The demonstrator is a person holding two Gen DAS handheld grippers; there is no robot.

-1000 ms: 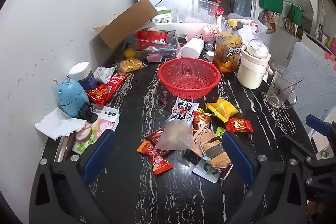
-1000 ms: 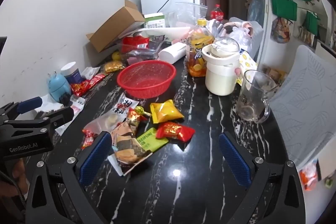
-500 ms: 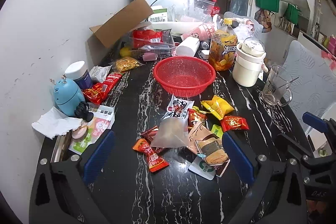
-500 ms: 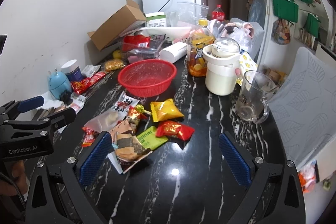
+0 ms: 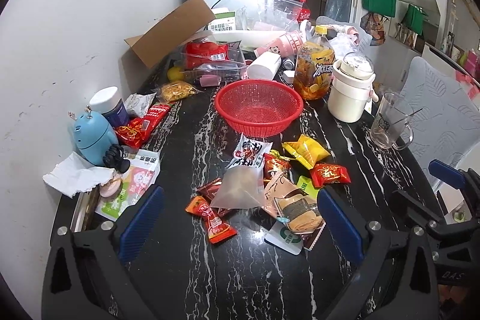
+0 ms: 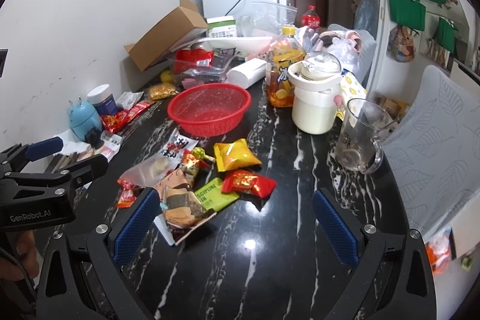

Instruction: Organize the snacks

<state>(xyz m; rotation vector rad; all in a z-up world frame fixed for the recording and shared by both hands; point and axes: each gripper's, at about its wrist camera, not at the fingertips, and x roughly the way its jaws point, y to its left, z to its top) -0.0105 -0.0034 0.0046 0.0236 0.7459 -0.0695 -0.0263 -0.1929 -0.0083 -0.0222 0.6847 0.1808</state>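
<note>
Left gripper: jaws wide apart, holding nothing. Right gripper: likewise spread and unladen. Snack packets: heaped mid-frame. Red basket: above them, no contents.

A black marble bench carries a red mesh basket, loose snack packets near it, a glass mug, and a cream pot.

Black claw frames, blue textured pads, silver screws, "GenRobot.AI" marking.
</note>
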